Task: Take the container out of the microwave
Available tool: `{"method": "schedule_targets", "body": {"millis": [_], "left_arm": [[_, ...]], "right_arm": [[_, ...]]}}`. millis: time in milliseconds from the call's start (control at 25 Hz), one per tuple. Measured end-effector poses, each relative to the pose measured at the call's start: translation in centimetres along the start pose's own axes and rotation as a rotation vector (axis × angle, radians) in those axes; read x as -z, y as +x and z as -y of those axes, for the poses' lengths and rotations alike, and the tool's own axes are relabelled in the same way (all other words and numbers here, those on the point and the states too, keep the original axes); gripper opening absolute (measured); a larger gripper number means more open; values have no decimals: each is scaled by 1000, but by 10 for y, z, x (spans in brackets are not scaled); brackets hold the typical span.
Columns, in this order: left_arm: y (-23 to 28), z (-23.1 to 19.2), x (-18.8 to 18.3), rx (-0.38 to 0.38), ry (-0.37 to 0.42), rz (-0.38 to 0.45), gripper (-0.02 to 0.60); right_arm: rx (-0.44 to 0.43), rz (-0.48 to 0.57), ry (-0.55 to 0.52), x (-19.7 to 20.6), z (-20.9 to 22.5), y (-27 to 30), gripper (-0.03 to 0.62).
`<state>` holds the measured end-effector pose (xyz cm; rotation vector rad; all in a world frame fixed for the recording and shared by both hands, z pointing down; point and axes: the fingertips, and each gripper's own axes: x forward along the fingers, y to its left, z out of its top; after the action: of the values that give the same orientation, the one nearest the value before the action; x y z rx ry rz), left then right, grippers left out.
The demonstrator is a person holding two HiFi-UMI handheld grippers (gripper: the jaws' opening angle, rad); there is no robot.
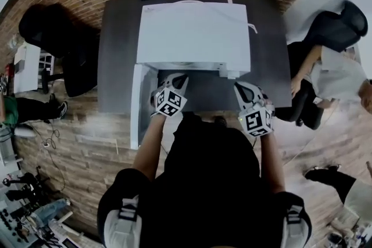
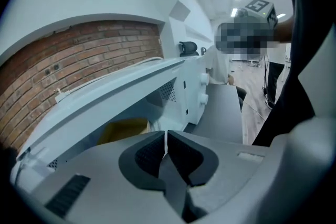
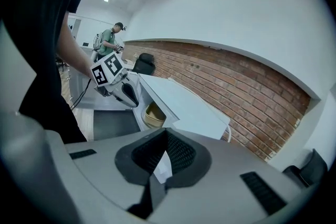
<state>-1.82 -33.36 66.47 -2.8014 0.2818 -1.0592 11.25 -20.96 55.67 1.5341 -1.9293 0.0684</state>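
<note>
Sitting inside the boxy white microwave (image 1: 195,35), the round tan container (image 3: 152,114) shows through the open front, with the white door (image 1: 135,104) swung out to the left. The microwave stands on a dark grey table (image 1: 116,67) against a brick wall. The left gripper (image 1: 176,83) hovers before the opening, jaws pressed together on nothing. The right gripper (image 1: 246,92) hangs off to the right, its jaws likewise together and empty.
</note>
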Motion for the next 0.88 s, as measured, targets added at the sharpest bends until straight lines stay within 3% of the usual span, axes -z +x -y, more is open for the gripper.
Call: {"method": "schedule_targets", "body": {"millis": [160, 440, 600, 880], "left_arm": [[19, -13, 3, -14, -28, -2, 5], [42, -25, 6, 11, 19, -41, 9], [55, -25, 16, 44, 17, -80, 35], [71, -38, 17, 32, 57, -121, 91]], "right_arm": [[27, -23, 20, 12, 7, -9, -2], [56, -41, 45, 19, 9, -16, -2], [58, -54, 43, 26, 9, -18, -2], [56, -85, 58, 36, 10, -22, -2]]}}
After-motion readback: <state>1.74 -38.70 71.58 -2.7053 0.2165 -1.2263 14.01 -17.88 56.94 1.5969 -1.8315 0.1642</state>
